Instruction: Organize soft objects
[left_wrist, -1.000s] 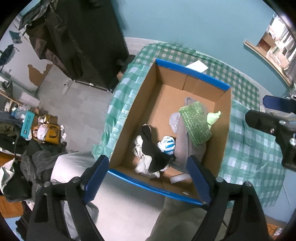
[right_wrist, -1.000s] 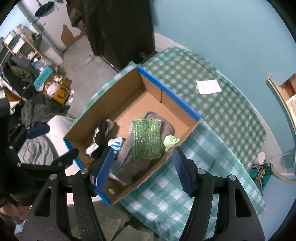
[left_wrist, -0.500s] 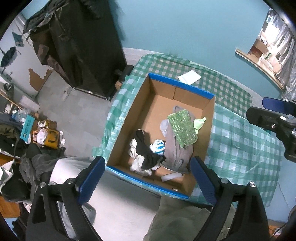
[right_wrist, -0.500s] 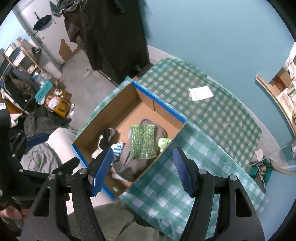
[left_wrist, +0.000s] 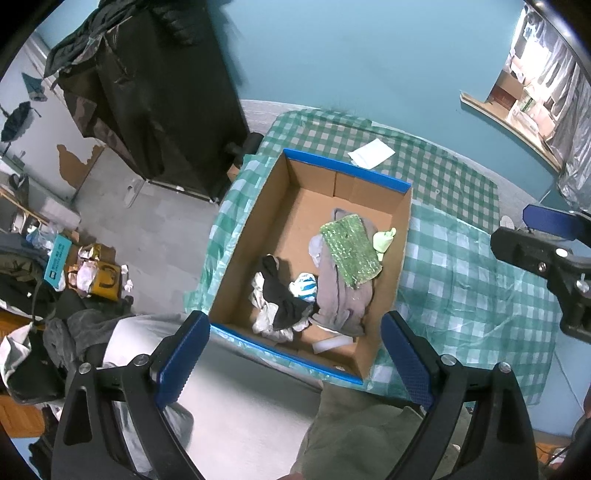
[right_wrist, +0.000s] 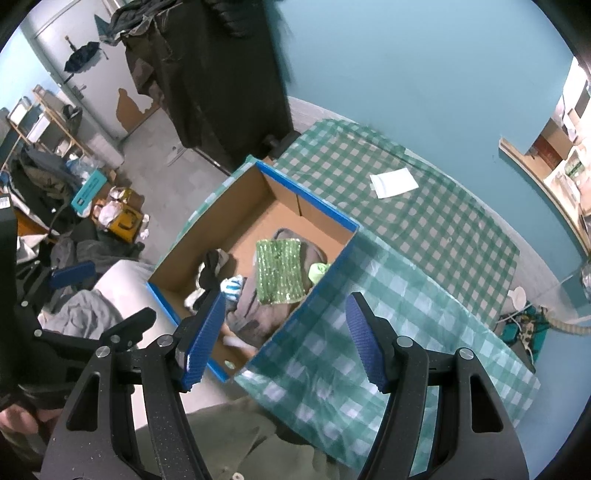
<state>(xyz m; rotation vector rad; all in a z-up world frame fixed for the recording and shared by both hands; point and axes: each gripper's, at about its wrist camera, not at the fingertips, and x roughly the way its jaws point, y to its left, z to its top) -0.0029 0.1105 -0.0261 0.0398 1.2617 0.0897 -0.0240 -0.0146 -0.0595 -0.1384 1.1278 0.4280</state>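
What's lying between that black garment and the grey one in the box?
A blue-and-white striped item lies between black garment and grey garment, in the left wrist view.

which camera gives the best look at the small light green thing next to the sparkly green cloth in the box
The left wrist view: the light green item shows whole against the cardboard box wall, beside the sequined cloth. In the right wrist view, the box's near wall partly hides it.
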